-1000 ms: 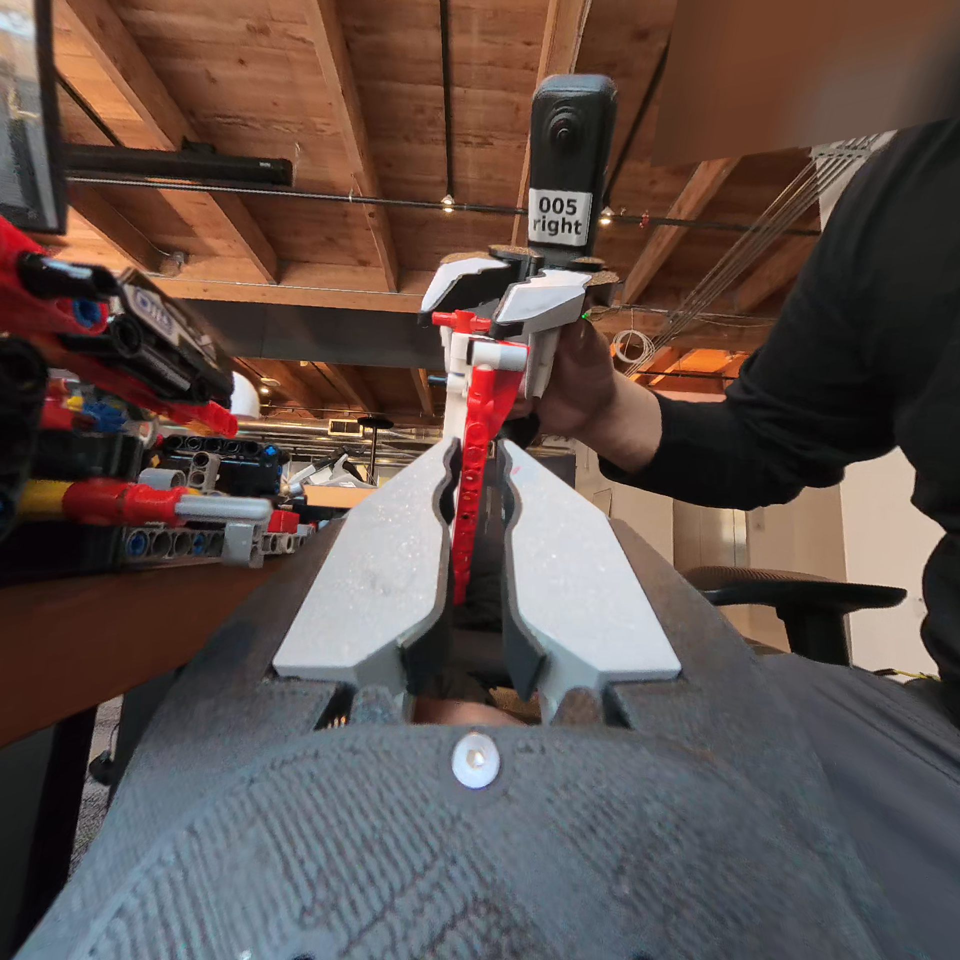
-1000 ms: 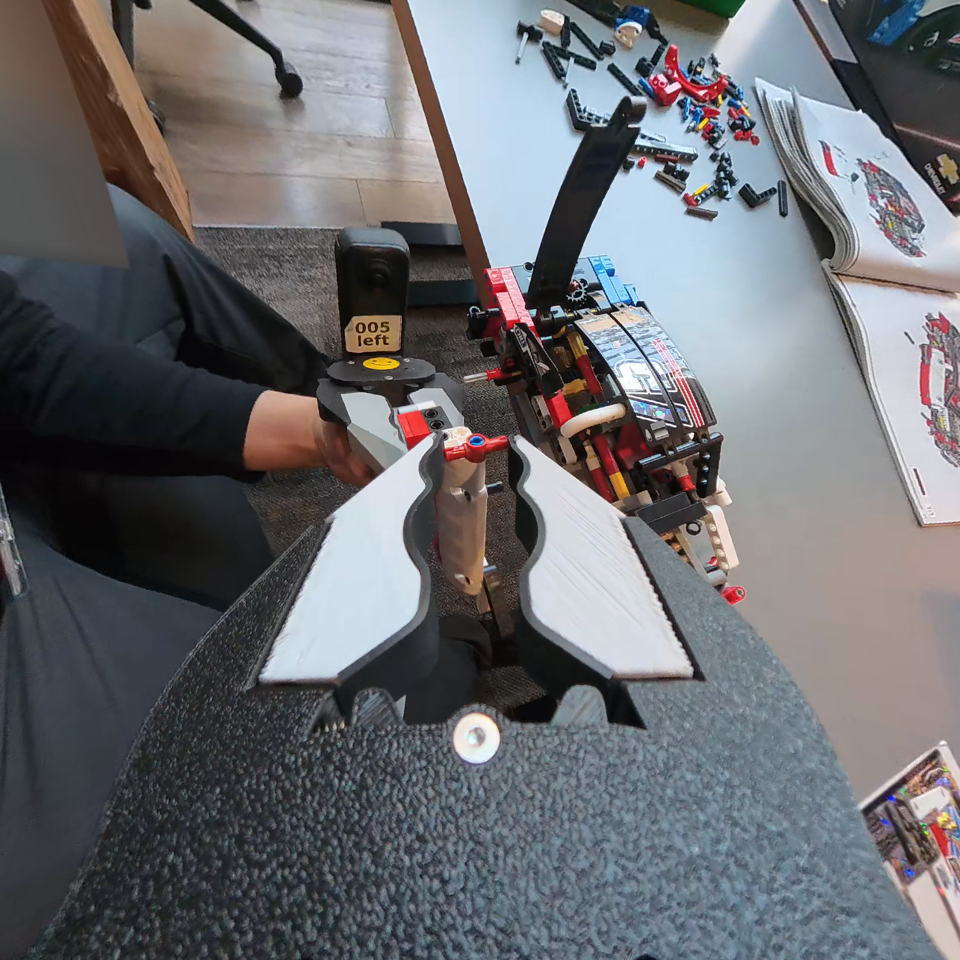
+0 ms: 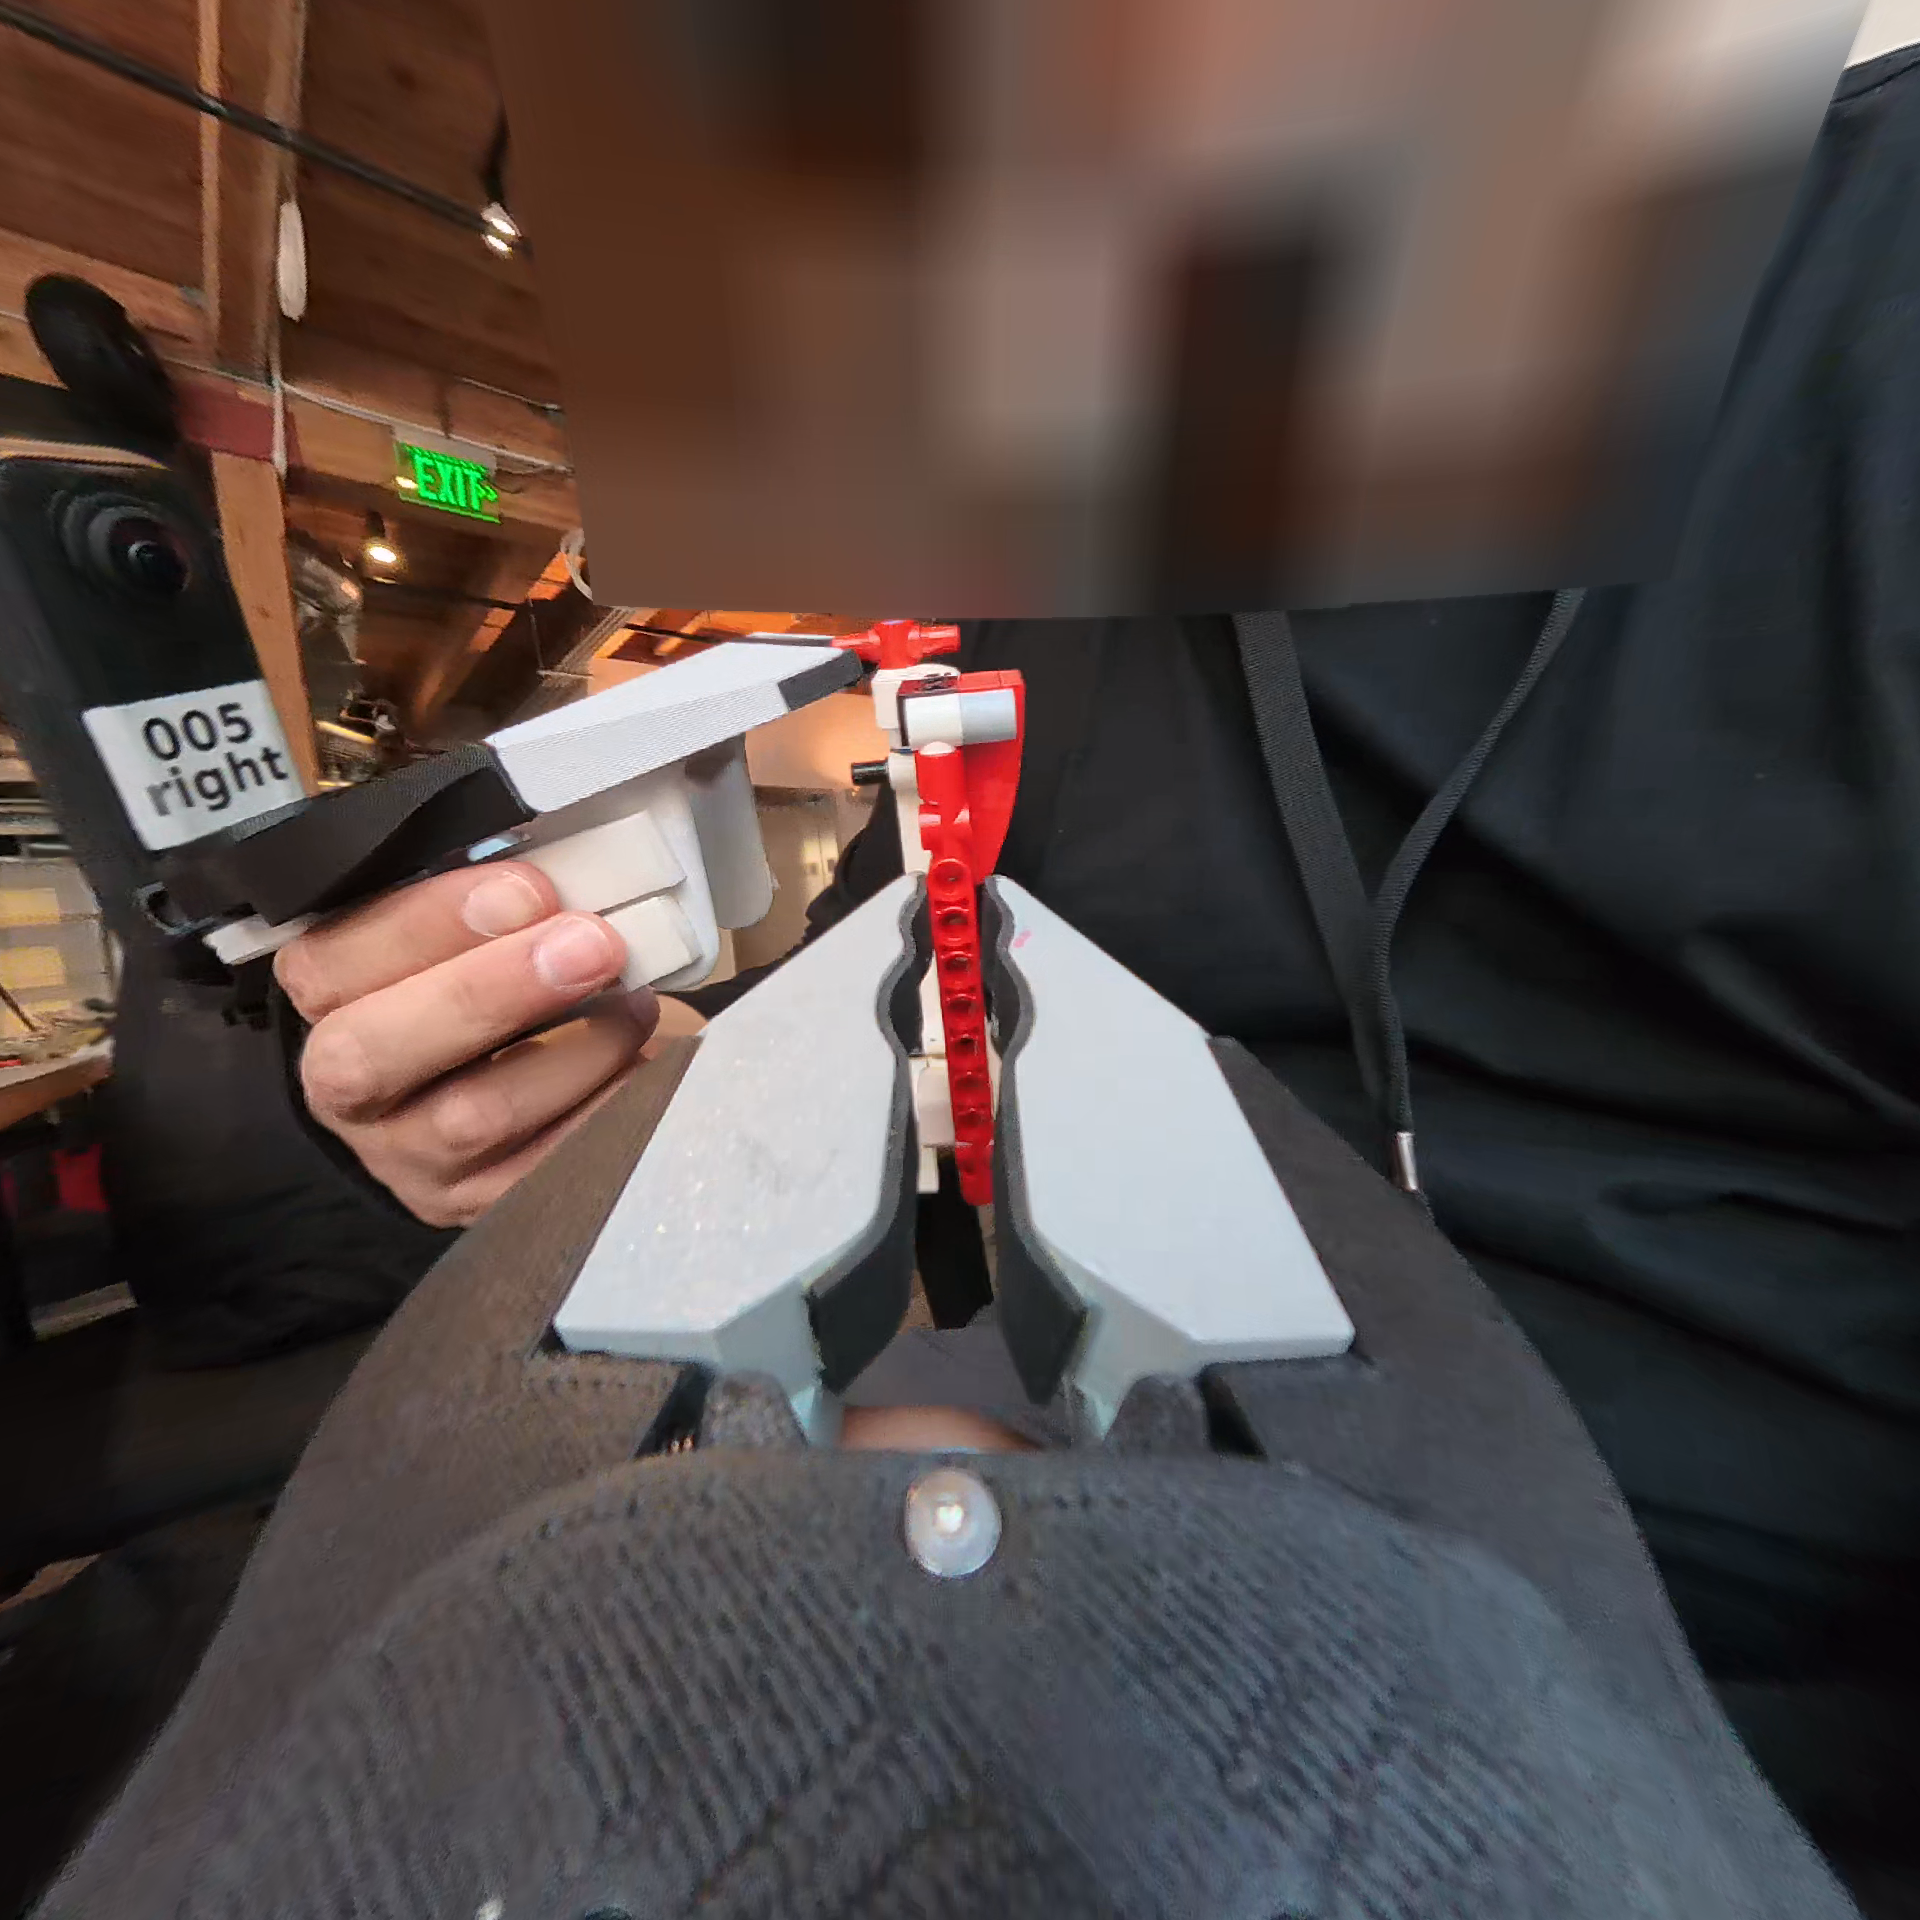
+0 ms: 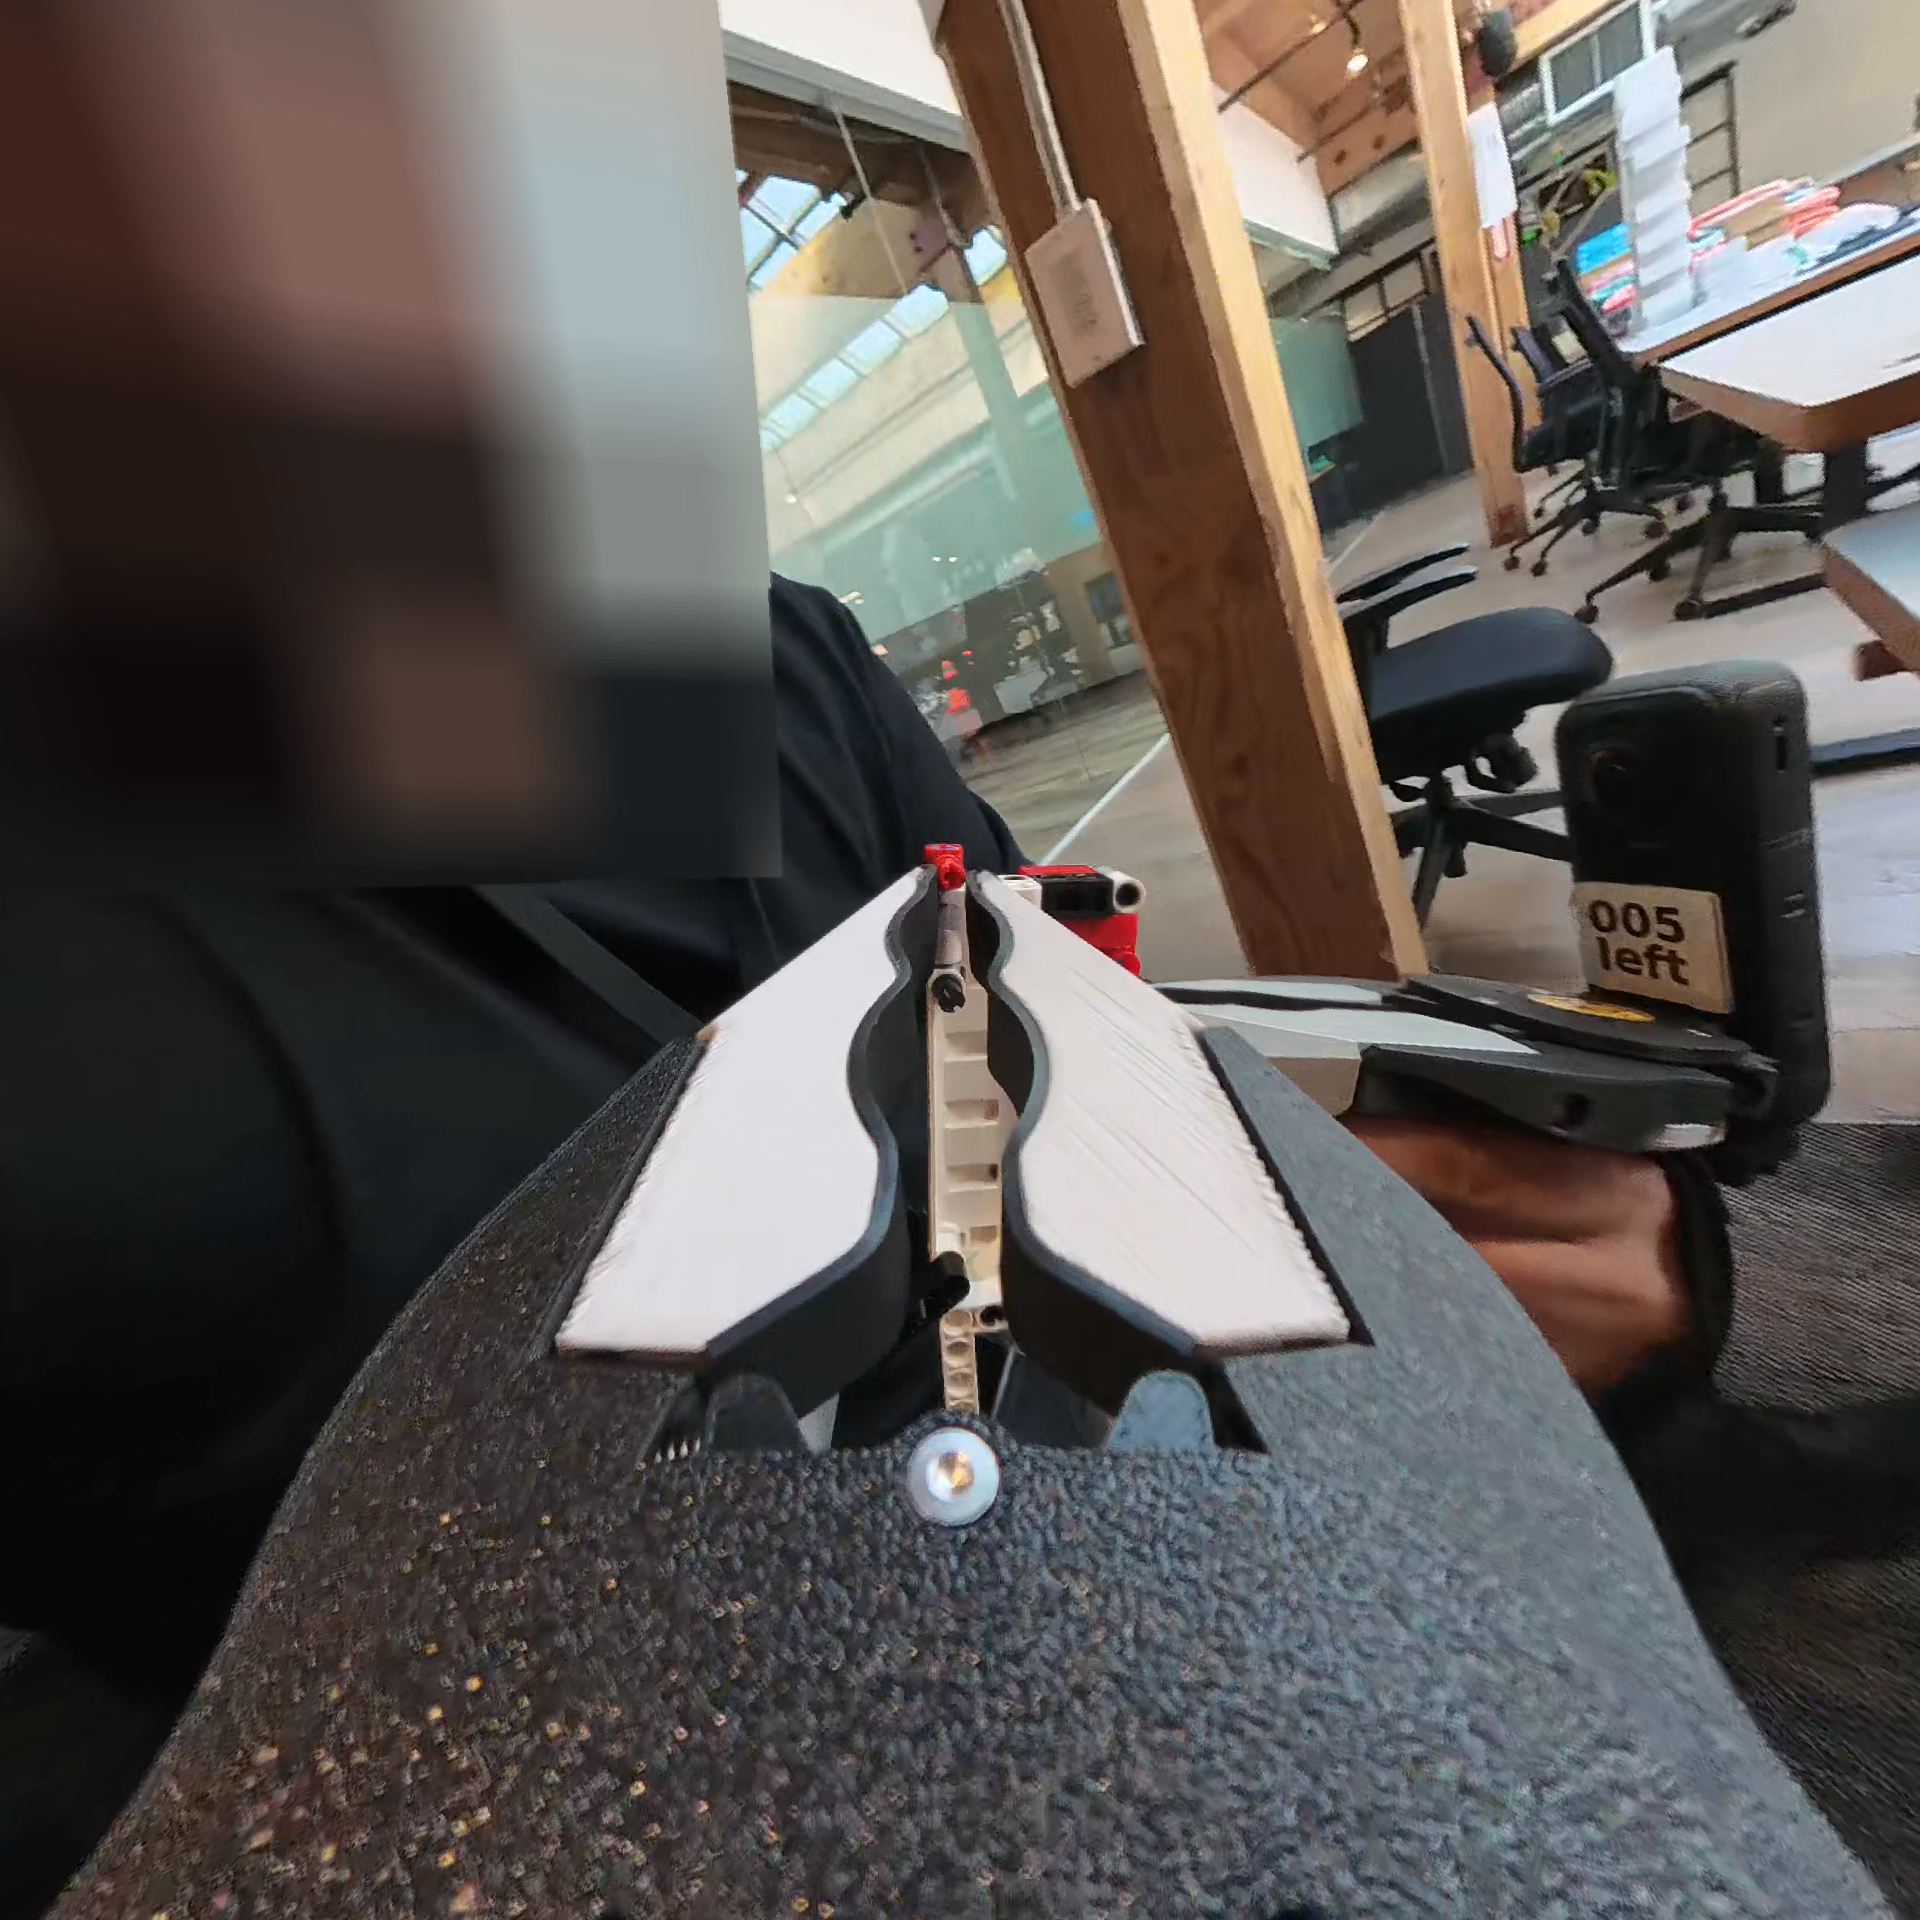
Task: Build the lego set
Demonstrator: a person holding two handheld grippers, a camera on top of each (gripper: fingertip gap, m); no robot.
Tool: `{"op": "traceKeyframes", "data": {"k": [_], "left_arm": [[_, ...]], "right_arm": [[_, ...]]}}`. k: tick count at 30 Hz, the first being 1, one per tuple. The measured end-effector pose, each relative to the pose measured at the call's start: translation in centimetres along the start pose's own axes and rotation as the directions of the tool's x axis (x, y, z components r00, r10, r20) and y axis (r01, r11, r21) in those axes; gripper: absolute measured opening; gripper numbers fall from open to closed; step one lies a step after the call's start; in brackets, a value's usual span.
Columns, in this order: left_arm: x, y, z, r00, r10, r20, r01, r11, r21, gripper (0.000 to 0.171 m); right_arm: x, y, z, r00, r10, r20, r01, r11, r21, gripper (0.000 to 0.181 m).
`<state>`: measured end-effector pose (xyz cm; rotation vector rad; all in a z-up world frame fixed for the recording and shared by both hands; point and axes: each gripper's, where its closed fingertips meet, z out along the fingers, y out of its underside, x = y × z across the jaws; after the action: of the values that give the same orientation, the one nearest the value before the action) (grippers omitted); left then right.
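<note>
Two tools pinch one small assembly held up off the table: the left tool (image 3: 954, 904) clamps the red beam (image 3: 961, 997) along its length, the right tool (image 4: 948, 883) grips the white beam (image 4: 961, 1122), meeting crosswise.

left gripper (image 3: 956, 894) – 2 fingers clamped on the long red holed lego beam (image 3: 958, 997), upright between them | white lego beam (image 4: 966, 1122) – pinched in right gripper (image 4: 948, 883), joined alongside the red one | right gripper – reaches in from the left (left wrist view) | black office chair (image 4: 1455, 665) – behind wooden post (image 4: 1195, 499)
</note>
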<state>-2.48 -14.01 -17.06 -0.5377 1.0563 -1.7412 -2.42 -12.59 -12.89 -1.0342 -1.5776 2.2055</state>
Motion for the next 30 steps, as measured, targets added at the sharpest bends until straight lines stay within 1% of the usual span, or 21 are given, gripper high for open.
{"op": "traceKeyframes", "data": {"k": [4,8,16,23,26,30], "left_arm": [[0.3,0.4,1.8,1.000,-0.010,-0.007,0.010,1.000,-0.009,0.005],[0.4,0.9,2.5,1.000,-0.029,-0.006,0.029,0.999,-0.015,0.005],[0.4,1.5,2.8,0.999,-0.035,-0.012,0.035,0.999,0.022,0.005],[0.5,1.8,2.3,0.999,-0.035,-0.003,0.035,0.999,0.036,0.005],[0.7,2.1,2.1,0.999,-0.035,-0.005,0.035,0.999,0.026,0.005],[1.2,2.6,1.8,0.999,-0.037,-0.005,0.037,0.999,0.001,0.005]], "right_arm": [[-1.9,0.2,-0.1,0.998,0.006,0.059,-0.008,0.999,0.044,0.002],[-2.8,0.6,-0.4,0.999,-0.017,0.043,0.015,0.998,0.066,0.002],[-3.2,0.9,-0.6,0.994,0.037,0.102,-0.055,0.983,0.173,0.003],[-2.7,1.2,-0.6,0.989,0.070,0.134,-0.095,0.977,0.192,0.002],[-2.7,1.6,-0.4,0.992,0.038,0.118,-0.059,0.981,0.186,0.001],[-2.5,2.3,-0.1,0.998,-0.047,0.032,0.042,0.991,0.128,0.001]]}}
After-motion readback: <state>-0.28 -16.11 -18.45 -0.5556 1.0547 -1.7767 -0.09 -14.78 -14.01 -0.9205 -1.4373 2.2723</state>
